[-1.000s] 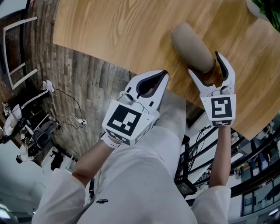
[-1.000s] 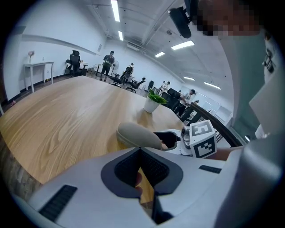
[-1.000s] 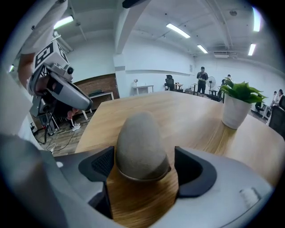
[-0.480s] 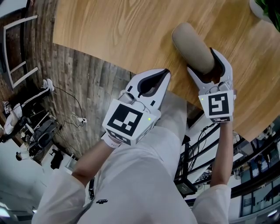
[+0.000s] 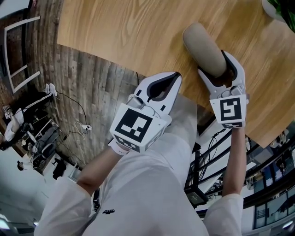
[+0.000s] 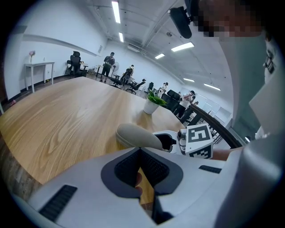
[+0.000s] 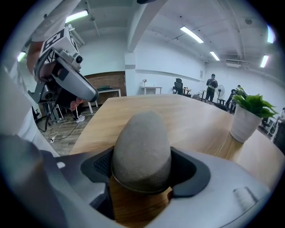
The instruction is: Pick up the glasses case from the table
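While right claw (image 5: 215, 64) closes around glasses case (image 5: 202, 42) on table (image 5: 124, 32), left claw (image 5: 174, 75) pressed together, potted plant (image 7: 247, 119) beyond.

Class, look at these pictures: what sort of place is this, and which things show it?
Probably a large open-plan office: a long wooden table, office chairs by the far wall, strip lights on the ceiling and a potted plant.

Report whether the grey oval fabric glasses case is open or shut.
Shut: the glasses case shows one unbroken rounded shell with no gap, lying on the wooden table between the right gripper's closing jaws.
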`<state>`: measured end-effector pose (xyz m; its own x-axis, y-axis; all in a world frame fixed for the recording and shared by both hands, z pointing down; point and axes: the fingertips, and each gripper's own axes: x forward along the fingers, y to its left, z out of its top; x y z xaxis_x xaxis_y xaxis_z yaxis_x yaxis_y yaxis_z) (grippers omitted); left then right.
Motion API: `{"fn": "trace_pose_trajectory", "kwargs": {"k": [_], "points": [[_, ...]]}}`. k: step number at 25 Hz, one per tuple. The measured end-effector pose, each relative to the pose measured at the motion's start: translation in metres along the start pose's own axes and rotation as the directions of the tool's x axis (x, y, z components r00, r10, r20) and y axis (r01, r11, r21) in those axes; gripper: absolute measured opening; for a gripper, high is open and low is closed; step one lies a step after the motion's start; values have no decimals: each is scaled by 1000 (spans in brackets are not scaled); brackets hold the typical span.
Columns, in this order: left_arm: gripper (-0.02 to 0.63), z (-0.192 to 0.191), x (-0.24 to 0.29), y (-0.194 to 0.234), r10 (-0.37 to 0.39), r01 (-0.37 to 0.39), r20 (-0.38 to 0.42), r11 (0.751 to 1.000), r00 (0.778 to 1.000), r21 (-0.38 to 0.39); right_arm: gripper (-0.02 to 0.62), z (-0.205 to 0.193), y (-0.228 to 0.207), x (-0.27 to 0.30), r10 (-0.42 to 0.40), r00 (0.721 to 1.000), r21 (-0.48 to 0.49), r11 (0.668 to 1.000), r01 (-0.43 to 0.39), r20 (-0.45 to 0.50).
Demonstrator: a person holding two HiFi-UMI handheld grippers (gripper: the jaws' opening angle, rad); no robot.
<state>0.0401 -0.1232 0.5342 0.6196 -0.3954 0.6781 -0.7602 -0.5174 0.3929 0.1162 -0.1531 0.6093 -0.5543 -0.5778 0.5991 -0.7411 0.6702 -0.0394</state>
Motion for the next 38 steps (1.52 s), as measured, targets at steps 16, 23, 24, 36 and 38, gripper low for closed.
{"fn": "trace_pose_trajectory", "kwargs": {"k": [16, 23, 24, 36, 38], "points": [[2, 13, -40, -21, -51, 50, 41, 998, 998, 24, 376, 37, 7, -58, -142, 988, 125, 983, 133, 62], [2, 20, -72, -22, -58, 55, 62, 997, 996, 50, 377, 56, 16, -88, -229, 970, 205, 956, 208, 83], [2, 23, -77, -22, -60, 56, 66, 997, 996, 55, 377, 60, 16, -94, -242, 967, 214, 952, 219, 84], [2, 43, -139, -32, -58, 45, 149, 995, 987, 94, 377, 89, 32, -170, -380, 917, 322, 889, 325, 124], [2, 48, -149, -31, -55, 40, 161, 994, 985, 97, 377, 98, 37, -182, -398, 907, 345, 877, 334, 134]]}}
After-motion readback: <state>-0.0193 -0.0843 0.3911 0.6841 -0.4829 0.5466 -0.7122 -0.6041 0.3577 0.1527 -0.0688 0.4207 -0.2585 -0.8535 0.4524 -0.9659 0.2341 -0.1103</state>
